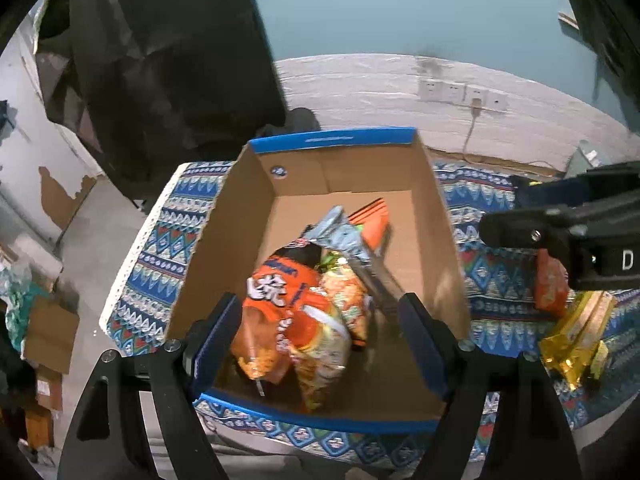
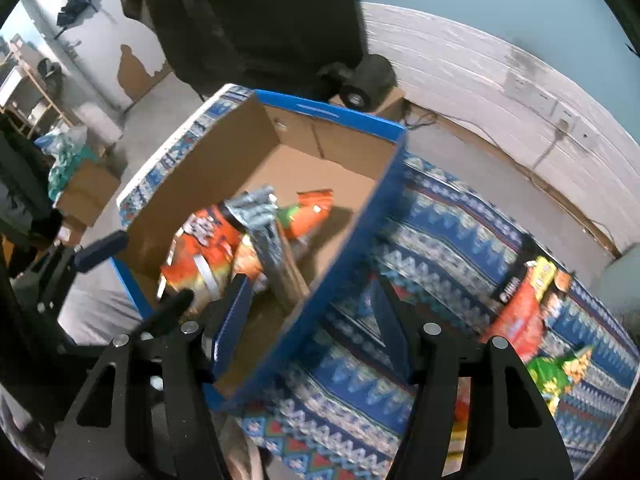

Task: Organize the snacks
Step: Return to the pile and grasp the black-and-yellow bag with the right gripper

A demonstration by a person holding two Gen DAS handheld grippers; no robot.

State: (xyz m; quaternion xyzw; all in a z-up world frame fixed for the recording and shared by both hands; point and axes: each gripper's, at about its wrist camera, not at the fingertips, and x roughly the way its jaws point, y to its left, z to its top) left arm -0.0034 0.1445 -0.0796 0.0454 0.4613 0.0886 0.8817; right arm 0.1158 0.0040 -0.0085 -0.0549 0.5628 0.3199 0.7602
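Note:
A cardboard box with a blue rim stands on a patterned blue cloth. Inside it lie an orange snack bag, a silver pack and an orange pack behind them. My left gripper hangs open over the box, the orange bag below and between its fingers, untouched by the pads. My right gripper is open too, straddling the box's right wall with nothing held. On the cloth to the right lie a red bag, a green bag and a gold pack.
A dark draped object stands behind the box at the left. Wall sockets with a cable sit on the white wall behind. Cardboard boxes and clutter are on the floor at the left.

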